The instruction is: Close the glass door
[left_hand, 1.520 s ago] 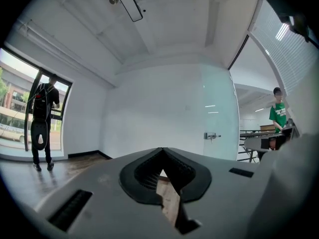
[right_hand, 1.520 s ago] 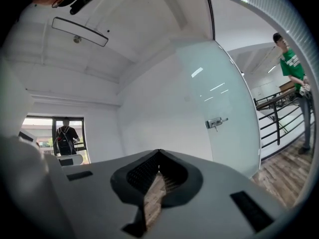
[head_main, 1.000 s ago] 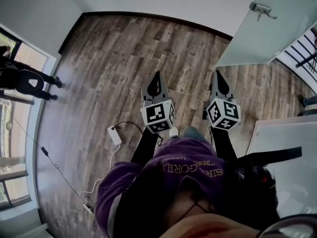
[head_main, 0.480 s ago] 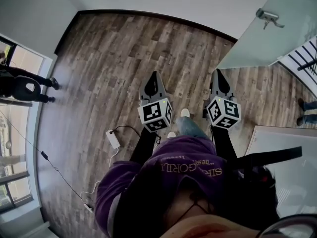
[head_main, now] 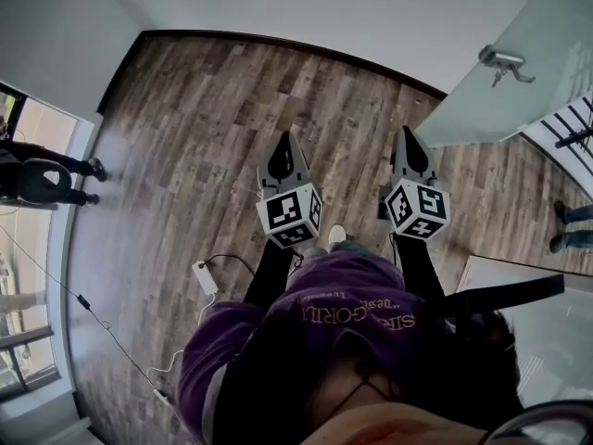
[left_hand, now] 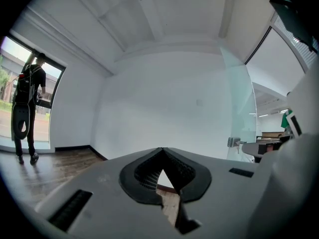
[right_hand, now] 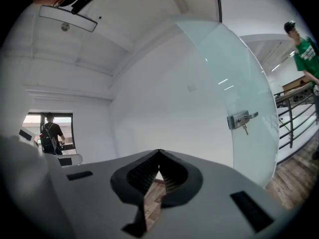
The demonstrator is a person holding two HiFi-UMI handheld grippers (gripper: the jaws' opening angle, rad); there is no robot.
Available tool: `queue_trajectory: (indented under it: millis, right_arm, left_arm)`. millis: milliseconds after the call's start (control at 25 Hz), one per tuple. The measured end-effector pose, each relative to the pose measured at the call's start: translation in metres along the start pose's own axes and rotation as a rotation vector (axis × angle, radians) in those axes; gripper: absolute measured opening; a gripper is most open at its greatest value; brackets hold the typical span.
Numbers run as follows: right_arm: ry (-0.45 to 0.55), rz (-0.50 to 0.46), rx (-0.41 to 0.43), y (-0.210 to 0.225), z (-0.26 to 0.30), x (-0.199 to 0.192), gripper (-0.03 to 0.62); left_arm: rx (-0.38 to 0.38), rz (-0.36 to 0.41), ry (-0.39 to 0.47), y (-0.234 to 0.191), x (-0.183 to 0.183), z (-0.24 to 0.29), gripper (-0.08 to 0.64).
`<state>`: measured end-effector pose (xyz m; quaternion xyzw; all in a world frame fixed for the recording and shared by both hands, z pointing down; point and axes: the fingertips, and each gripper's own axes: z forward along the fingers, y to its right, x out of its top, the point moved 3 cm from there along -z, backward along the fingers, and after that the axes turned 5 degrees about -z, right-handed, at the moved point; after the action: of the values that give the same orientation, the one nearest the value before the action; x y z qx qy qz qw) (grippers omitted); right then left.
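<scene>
The frosted glass door (head_main: 519,91) stands ajar at the upper right of the head view, with a metal lock and key (head_main: 505,63) on its leaf. In the right gripper view the glass door (right_hand: 234,83) fills the right side, its lock (right_hand: 240,119) ahead and to the right. The left gripper view shows the door (left_hand: 239,108) edge-on at the right. My left gripper (head_main: 289,139) and right gripper (head_main: 408,133) are held side by side above the wood floor, both shut and empty, clear of the door. Their tips meet at the left gripper (left_hand: 162,149) and right gripper (right_hand: 159,151).
A white wall (head_main: 306,7) runs ahead. A white power adapter (head_main: 204,276) with its cable lies on the floor at left. A person (head_main: 37,174) stands at the left doorway. Stair railings (head_main: 570,128) and a white panel (head_main: 547,286) are at right; a person in green (right_hand: 304,49) is beyond the glass.
Both grippers have travelled forward together over the floor toward the wall and the glass door. The adapter on the floor has slid back toward me in the view. Both stay shut.
</scene>
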<state>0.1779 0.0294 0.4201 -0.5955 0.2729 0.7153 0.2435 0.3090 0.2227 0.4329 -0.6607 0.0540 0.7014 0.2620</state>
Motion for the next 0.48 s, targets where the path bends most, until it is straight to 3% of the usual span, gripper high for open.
queue_trajectory:
  millis: [240,480]
  right_arm:
    - [-0.023,0.014,0.022,0.013,0.028,-0.002,-0.014]
    - [-0.016,0.015,0.017,0.011,0.067,-0.002,-0.014]
  left_arm:
    - [0.01,-0.001,-0.022,0.009,-0.004,0.028,0.001]
    - [0.046,0.03,-0.01,-0.01,-0.004,0.062,0.001]
